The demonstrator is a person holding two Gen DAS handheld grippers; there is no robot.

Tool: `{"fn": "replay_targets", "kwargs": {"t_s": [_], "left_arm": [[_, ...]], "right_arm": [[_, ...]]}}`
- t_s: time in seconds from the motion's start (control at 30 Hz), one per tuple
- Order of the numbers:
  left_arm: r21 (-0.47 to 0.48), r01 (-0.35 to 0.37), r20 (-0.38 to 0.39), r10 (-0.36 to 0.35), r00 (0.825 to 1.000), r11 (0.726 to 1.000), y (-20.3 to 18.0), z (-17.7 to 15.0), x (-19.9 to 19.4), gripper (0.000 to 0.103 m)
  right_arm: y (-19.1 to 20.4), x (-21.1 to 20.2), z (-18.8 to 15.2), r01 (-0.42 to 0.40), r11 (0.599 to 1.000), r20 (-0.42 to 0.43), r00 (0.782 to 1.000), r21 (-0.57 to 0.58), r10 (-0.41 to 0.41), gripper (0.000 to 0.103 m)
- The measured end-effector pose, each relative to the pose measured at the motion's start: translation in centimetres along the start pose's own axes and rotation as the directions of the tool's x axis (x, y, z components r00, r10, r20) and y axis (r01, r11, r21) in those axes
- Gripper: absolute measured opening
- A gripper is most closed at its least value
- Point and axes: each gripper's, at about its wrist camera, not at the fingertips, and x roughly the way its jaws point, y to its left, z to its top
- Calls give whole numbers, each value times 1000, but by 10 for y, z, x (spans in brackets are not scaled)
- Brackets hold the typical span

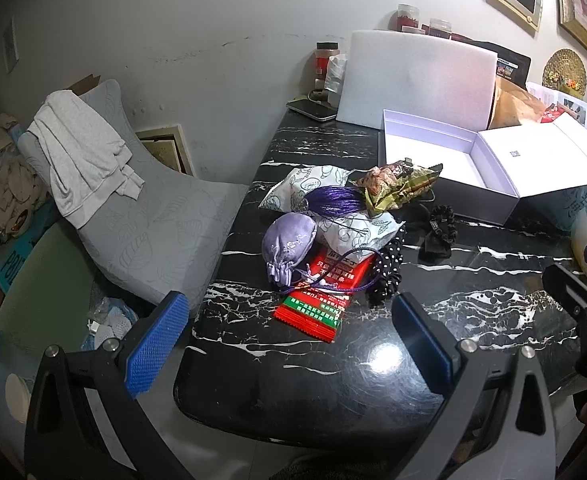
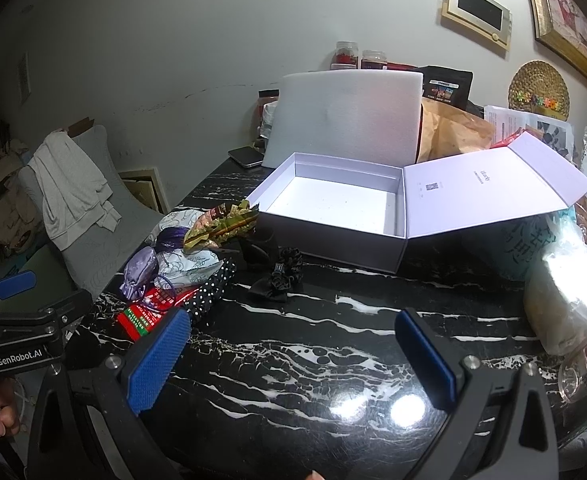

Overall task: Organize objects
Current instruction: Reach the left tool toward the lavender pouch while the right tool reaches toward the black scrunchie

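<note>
— What do we have on the black marble-patterned table (image 2: 293,360)?

— At its left, a heap: the lilac satin drawstring pouch (image 1: 287,246) lies on the red foil snack packet (image 1: 317,304), with the white leaf-printed packet (image 1: 333,204) behind it.

— And right of that?

— We see the black fabric scrunchie (image 2: 287,270), then the open pale cardboard box (image 2: 333,204), its lid (image 2: 489,188) folded out to the right.

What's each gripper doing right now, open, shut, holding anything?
Left gripper: open, holding nothing, fingers spread above the table.
Right gripper: open, holding nothing, over the table.
</note>
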Motion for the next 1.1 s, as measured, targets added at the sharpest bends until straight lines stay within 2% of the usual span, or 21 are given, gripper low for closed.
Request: {"fn": "replay_targets", "kwargs": {"t_s": [0.57,1.1], "left_arm": [[-17,9,-22,-10,1000,1000,4,-4,14,102],[-35,46,-85,-49,995,998,11,5,67,102]], "right_arm": [[1,9,-4,-27,1000,-11,1000,-10,27,102],[7,54,-3,-34,999,-83,996,-14,33,101]]}}
